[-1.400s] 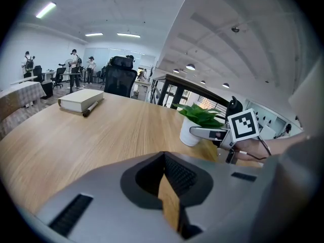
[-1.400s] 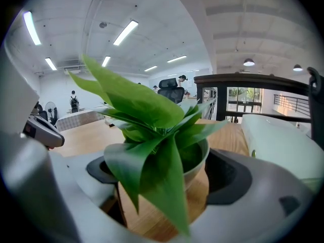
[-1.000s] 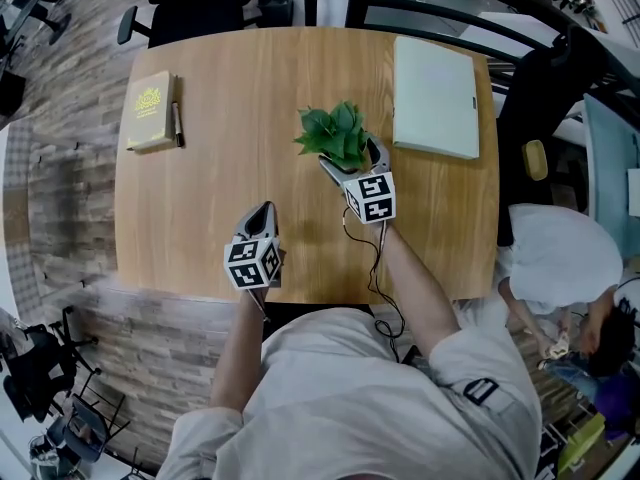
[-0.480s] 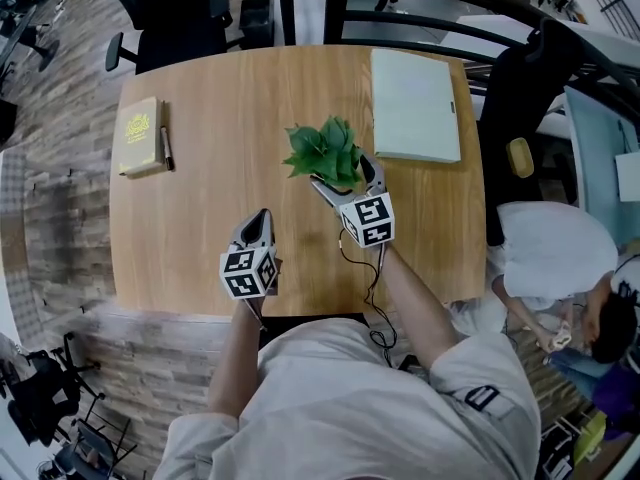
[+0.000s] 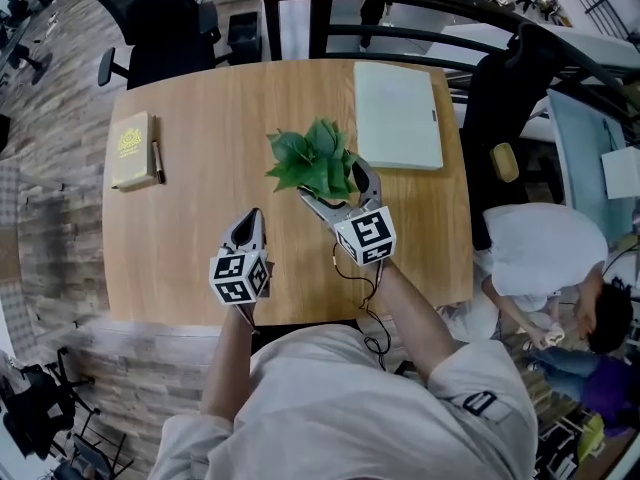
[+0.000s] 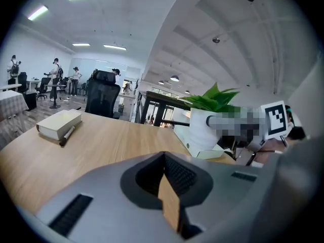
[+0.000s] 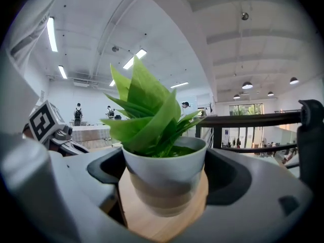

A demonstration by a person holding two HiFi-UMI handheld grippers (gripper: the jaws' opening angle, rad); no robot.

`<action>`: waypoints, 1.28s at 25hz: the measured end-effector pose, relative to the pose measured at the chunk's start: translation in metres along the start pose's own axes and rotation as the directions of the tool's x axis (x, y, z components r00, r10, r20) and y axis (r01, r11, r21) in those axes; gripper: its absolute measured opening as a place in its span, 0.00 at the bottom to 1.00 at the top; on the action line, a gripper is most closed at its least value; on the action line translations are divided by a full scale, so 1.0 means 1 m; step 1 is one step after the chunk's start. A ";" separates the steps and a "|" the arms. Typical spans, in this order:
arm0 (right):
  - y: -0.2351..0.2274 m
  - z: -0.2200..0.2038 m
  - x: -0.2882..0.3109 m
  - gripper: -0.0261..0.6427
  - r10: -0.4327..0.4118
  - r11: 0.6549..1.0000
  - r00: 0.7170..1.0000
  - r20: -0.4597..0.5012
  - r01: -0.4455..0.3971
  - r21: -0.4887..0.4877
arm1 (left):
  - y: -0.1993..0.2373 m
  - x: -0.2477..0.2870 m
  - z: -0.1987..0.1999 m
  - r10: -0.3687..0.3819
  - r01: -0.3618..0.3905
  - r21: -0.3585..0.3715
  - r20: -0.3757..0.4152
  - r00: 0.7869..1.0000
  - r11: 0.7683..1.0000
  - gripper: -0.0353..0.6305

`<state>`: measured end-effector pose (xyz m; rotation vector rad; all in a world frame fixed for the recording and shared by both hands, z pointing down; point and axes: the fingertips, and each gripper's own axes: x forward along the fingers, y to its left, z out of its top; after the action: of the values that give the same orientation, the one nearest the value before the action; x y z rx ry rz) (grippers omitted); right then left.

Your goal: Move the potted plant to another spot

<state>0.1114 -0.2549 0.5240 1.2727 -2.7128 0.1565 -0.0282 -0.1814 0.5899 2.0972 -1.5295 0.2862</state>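
The potted plant (image 5: 312,160) stands in the middle of the head view, on the wooden surface (image 5: 200,218), with its leaves spreading toward the upper left. Its white pot (image 7: 164,178) sits squarely between the two jaws of the right tool (image 5: 340,183), which are clenched against the pot's sides low on its wall. That low, level hold looks chosen to keep the plant upright and the leaves clear while it is carried. Whether the base is already off the surface cannot be told. The tool comes at the plant from the lower right of the head view.

The left tool (image 5: 250,226) sits lower and further left in the frame, well apart from the plant. Its jaws are pressed together on nothing, so it seems parked out of the way.

Farther out, a yellow book (image 5: 130,148) with a pen (image 5: 157,161) beside it lies at the left edge, and a pale folder (image 5: 397,116) at the upper right. The bare wood between them leaves room to set the plant down.
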 end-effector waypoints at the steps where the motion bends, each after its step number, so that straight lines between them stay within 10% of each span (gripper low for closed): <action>1: 0.001 0.007 -0.003 0.77 0.003 1.000 1.000 0.013 -0.003 -0.006 | -0.001 0.000 0.002 0.001 -0.001 0.001 0.006 1.000 1.000 0.07; 32: 0.055 0.061 -0.026 0.76 0.170 0.985 0.981 0.098 -0.166 -0.044 | 0.006 -0.047 0.034 0.098 -0.100 0.012 0.125 0.987 0.995 0.07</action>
<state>0.0807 -0.2096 0.4575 1.0690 -2.8946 0.0623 -0.0538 -0.1625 0.5411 2.0909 -1.7123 0.2093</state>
